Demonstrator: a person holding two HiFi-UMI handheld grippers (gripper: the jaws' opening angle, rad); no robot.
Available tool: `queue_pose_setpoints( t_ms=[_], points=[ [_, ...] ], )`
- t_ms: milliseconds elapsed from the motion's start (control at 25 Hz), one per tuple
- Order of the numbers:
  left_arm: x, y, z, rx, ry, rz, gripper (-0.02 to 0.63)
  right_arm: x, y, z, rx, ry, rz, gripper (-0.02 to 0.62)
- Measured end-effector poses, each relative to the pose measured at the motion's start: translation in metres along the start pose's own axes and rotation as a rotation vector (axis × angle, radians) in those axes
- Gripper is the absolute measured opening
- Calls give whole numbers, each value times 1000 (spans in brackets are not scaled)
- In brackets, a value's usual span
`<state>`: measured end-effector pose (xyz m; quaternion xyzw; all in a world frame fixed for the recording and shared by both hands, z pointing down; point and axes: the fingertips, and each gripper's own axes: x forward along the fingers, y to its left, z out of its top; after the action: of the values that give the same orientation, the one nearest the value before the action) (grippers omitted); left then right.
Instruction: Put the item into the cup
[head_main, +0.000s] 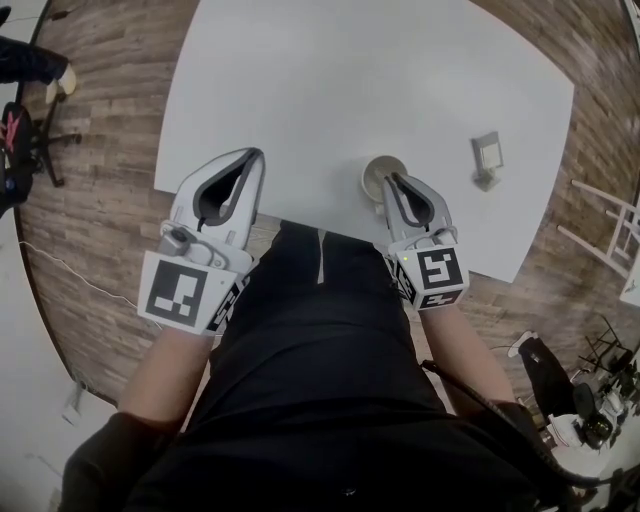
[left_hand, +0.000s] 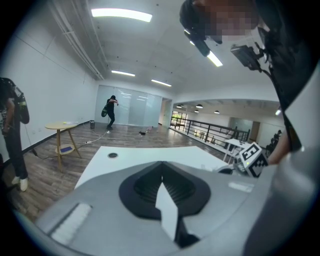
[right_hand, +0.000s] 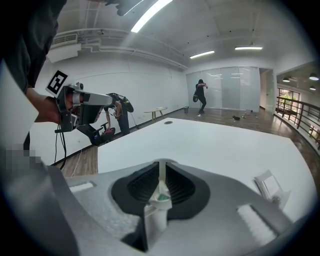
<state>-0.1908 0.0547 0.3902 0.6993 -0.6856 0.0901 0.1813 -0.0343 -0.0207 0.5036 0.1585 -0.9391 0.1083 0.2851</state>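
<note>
The right gripper (head_main: 392, 180), a little open and holding nothing, hangs right over the cup (head_main: 374, 171), so a bump could tip it; the left gripper (head_main: 256, 154) is closed, empty.

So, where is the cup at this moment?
In the head view the cup stands on the white table by the edge nearest the person, at the tips of the right tongs; a small grey object lies to its right.
</note>
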Motion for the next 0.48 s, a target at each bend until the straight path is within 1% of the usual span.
queue_pose_setpoints(
  t_ms=[80, 280, 360, 480],
  points=[
    [0, -2, 1, 0, 0, -5, -2, 0, 0, 0, 0, 2, 0, 51],
    [2, -6, 5, -33, -8, 2, -2, 0, 0, 2, -9, -7, -4, 51],
    [3, -7, 4, -25, -11, 2, -2, -2, -2, 4, -17, -14, -9, 52],
    [3, -7, 5, 11, -20, -5, -2, -4, -4, 8, -18, -24, -14, 55]
  ],
)
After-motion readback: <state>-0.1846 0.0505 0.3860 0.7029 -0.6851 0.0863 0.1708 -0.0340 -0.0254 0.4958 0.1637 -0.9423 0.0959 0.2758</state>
